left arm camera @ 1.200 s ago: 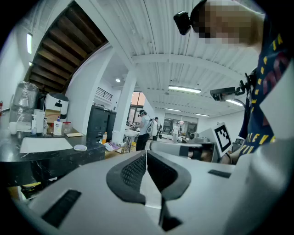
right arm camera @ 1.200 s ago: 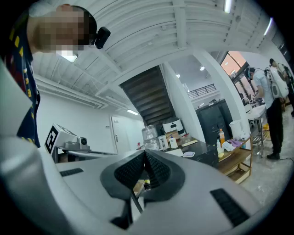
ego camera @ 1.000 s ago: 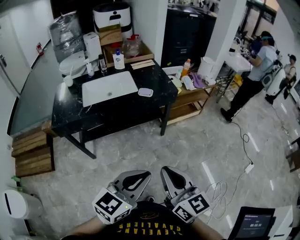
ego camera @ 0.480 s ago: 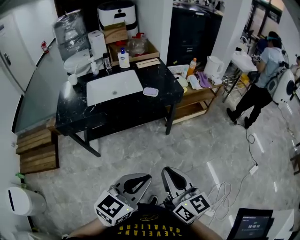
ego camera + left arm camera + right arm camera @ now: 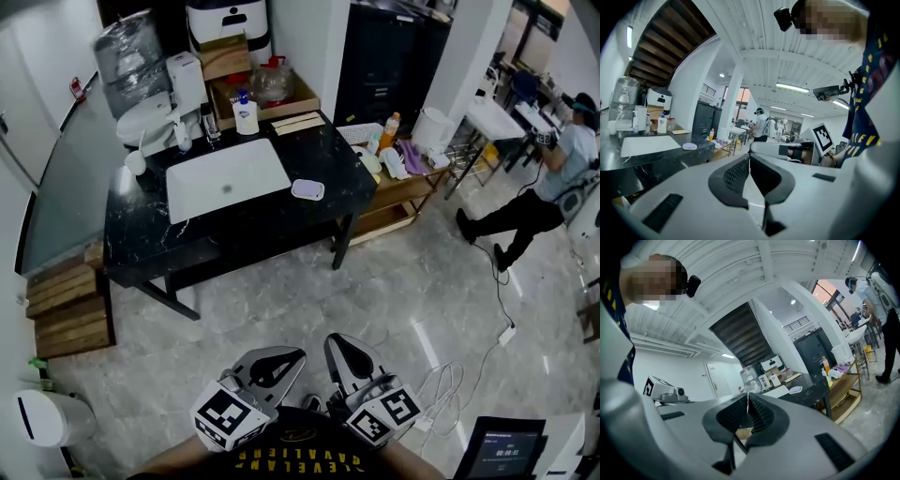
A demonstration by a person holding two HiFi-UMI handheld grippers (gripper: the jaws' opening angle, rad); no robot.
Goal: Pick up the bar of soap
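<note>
The bar of soap is a pale lilac oval lying on the black counter, just right of the white sink. It shows small and far off in the left gripper view and the right gripper view. Both grippers are held low against the person's chest, far from the counter across open floor. My left gripper is shut with nothing in it, its pads meeting. My right gripper is likewise shut and empty.
A pump bottle, a cup and boxes stand at the back of the counter. A wooden shelf with bottles and cloths adjoins its right end. Wooden pallets lie left. A cable trails over the floor; a person stands far right.
Both grippers stay shut at the chest. The head view has shifted a little, so the counter sits slightly lower and nearer. The person at the right has stepped further right.
</note>
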